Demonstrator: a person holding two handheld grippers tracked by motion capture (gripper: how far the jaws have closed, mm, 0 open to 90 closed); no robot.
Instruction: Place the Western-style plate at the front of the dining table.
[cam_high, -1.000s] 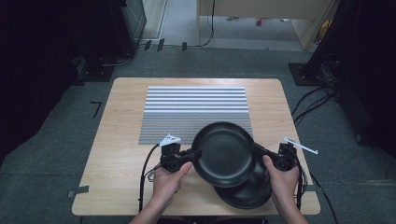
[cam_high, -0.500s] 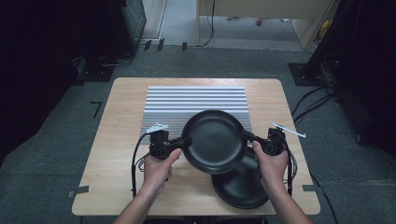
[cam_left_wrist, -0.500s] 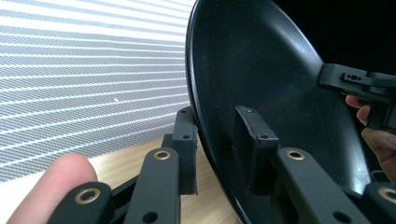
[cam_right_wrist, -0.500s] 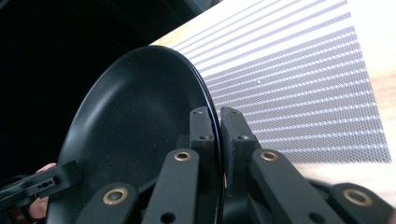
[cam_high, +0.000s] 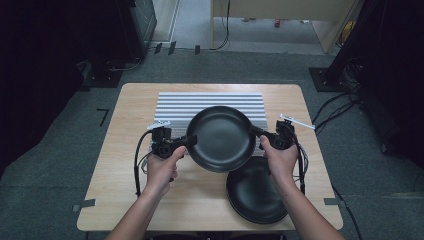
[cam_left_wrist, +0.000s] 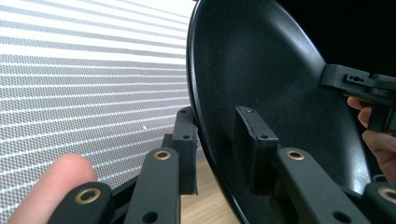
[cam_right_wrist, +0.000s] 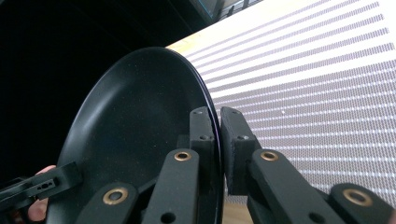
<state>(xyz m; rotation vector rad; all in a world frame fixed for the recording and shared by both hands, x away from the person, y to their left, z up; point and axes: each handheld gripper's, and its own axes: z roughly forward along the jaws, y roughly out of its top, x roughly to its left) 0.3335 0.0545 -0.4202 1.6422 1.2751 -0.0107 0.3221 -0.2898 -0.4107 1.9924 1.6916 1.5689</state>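
You had the top black plate (cam_high: 220, 138) pinched from both sides, held up off the surface (cam_high: 125, 200) w/ nothing under it touching. Left gripper (cam_high: 192, 141) had its fingers (cam_left_wrist: 252, 140) clamped on the rim at the plate's left edge; in the left gripper view you could see one finger inside the bowl and the other behind it. Right gripper (cam_high: 256, 133) was doing the same on the opposite rim, fingers (cam_right_wrist: 204, 135) closed tight on the edge.

What changed vs a sec before: the plate had moved away from you and a bit left, and it was hanging over the near edge of the striped mat (cam_high: 210, 102) instead of sitting right over the second black plate (cam_high: 256, 190). That one was left on the wood, just nearer you & to the right of the lifted one, mostly uncovered by then.

So imo you'd split the stack and were carrying the top plate toward the mat. Prob the next bit is lowering it level, both sides together, so neither rim slips.
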